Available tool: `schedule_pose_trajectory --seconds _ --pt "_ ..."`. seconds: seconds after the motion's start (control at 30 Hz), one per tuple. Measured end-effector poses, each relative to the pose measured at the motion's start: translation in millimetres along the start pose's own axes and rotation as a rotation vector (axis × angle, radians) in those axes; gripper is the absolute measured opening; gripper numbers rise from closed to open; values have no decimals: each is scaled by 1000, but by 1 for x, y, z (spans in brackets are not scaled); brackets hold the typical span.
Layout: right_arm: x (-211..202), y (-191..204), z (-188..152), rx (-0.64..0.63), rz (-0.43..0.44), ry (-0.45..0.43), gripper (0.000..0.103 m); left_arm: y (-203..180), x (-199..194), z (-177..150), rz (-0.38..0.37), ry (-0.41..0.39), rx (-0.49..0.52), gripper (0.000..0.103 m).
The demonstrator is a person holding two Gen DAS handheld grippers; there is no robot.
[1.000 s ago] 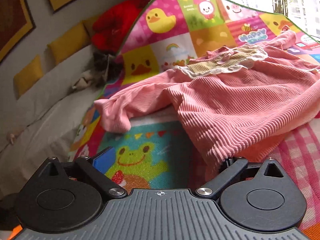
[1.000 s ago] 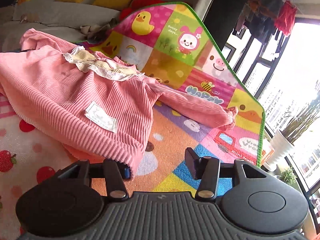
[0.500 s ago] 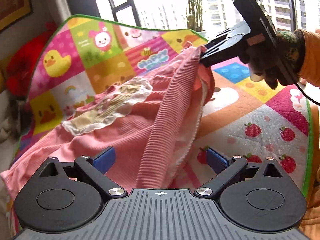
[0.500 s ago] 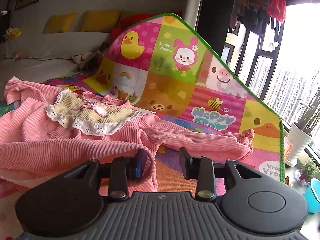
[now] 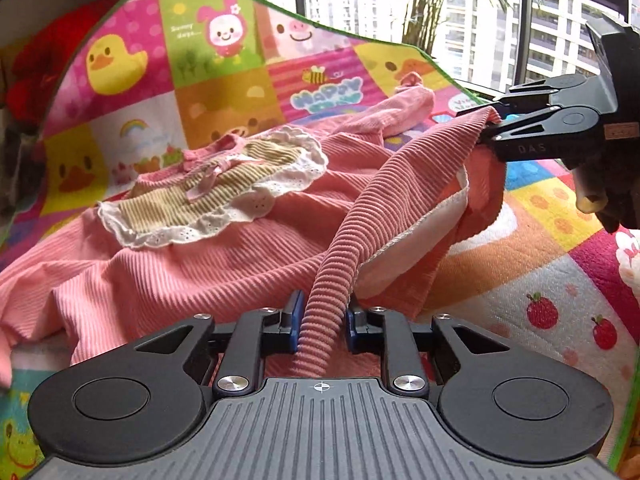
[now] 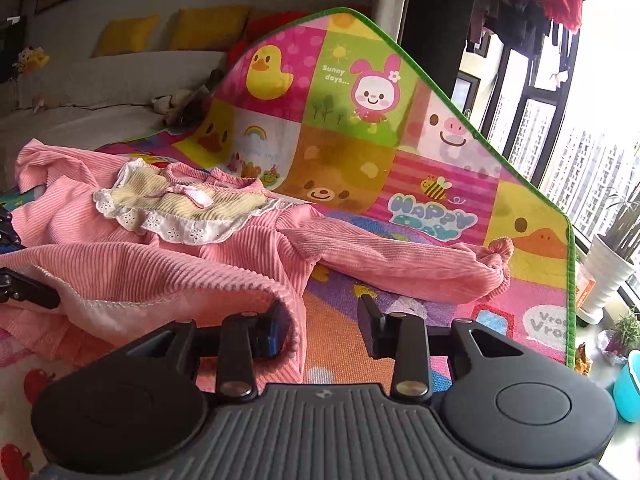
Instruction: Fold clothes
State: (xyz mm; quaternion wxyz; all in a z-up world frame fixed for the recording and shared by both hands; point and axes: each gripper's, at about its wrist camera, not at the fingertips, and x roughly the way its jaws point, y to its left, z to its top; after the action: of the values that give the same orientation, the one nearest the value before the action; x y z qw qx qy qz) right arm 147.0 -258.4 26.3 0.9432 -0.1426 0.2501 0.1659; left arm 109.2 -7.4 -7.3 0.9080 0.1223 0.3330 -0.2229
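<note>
Left wrist view: our left gripper has just been closing, and its jaws now pinch the ribbed hem of the pink dress, which lies spread across the middle of the play mat with its bib toward the mat's raised far edge. The right gripper shows here clamped on the hem further along, so the hem runs taut between us; in the right wrist view the cloth lies only against its left pad, with a gap to the other, so we judge that hold shallow. If we pull apart or lift unevenly, the hem may slip from that side and the fold will collapse. The far sleeve lies stretched toward the mat's right edge and could drag or bunch as we carry the hem over.
</note>
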Motion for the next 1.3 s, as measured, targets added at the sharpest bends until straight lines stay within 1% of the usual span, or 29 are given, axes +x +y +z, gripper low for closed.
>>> schedule_pose_trajectory --seconds 0.07,0.17,0.27,0.33,0.47,0.57,0.6,0.63,0.67,0.77,0.87,0.9,0.93,0.97,1.0,1.03,1.1,1.23,1.3 --pt "-17 6 -2 -20 17 -19 36 2 -1 2 6 -4 -5 22" --pt "-47 23 -2 -67 60 -70 37 6 -1 5 17 -9 -13 21" --pt "-72 41 2 -89 140 -112 37 9 -2 8 27 -15 -20 21" --pt "-80 52 3 -83 207 -118 37 10 -3 9 34 -16 -24 21" --pt "-75 79 -1 -53 374 -40 37 14 -4 11 59 -22 -50 21" --pt "-60 98 -11 28 514 78 37 23 -7 16 83 -41 -77 21" --pt "-53 104 -16 58 549 126 37 26 -9 19 90 -51 -86 21" --pt "-45 108 -19 83 565 164 37 28 -10 21 96 -60 -94 21" --pt "-38 111 -21 104 563 188 37 31 -12 23 103 -70 -102 21" --pt "-17 110 -23 203 514 230 37 39 -15 30 117 -94 -125 21" --pt "1 104 -22 333 515 229 37 44 -18 32 119 -105 -147 21" --pt "5 104 -20 352 512 223 34 45 -19 32 118 -106 -153 21" --pt "9 107 -20 345 505 210 24 46 -19 32 116 -104 -156 21" --pt "12 111 -20 326 494 195 17 46 -19 31 115 -101 -159 21" --pt "16 115 -20 308 484 179 7 46 -19 30 113 -98 -161 21" --pt "17 118 -20 292 487 171 5 46 -20 29 111 -95 -162 21" --pt "14 121 -20 263 505 162 4 47 -21 26 108 -89 -165 22" --pt "-8 131 -25 162 585 174 3 46 -25 20 95 -84 -163 25" --pt "-19 134 -29 128 613 197 3 45 -26 19 91 -83 -158 25"
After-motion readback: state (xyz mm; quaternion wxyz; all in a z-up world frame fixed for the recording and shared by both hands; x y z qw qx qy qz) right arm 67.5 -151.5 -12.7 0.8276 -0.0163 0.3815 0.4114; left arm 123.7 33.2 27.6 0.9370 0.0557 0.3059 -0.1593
